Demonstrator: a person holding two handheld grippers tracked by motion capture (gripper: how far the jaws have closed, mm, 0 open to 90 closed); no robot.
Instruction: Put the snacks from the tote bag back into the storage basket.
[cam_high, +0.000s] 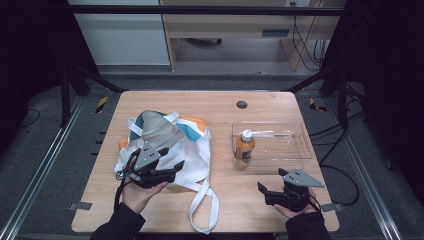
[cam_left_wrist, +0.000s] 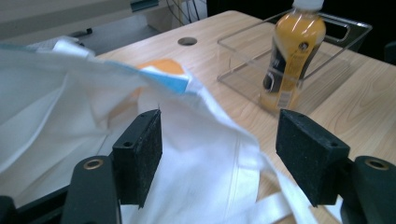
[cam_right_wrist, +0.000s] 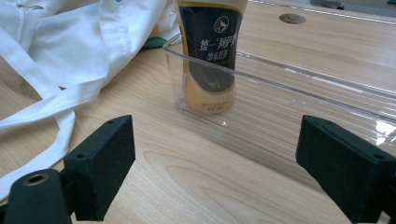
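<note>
Two hand-held grippers, one cloth bag, one bottle, one clear tray, on a wooden table (cam_high: 165, 210).

Item: white tote bag (cam_high: 170, 142), with teal and orange patches. Lies crumpled on the left half of the table, its long axis running from the far left toward the near edge. Its mouth gapes at the far end; a long white strap (cam_high: 205, 207) loops out from the near end, toward the person.

Item: left gripper (cam_high: 170, 167). Over the near part of the bag, pointing rightward across the table. Jaws spread wide; in the left gripper view the white cloth lies under and between the pads (cam_left_wrist: 140, 154), which do not press on it. Nothing held.

Item: right gripper (cam_high: 272, 186). At the near right of the table, in front of the tray, pointing toward the bottle. Jaws wide apart, bare tabletop between them. Nothing held.

Item: orange drink bottle (cam_high: 244, 149), white cap, dark label. Stands upright, long axis vertical, in the near left corner of the tray, well apart from both grippers.

Item: clear plastic tray (cam_high: 300, 150). Right half of the table, just beside the bag's right edge.
</note>
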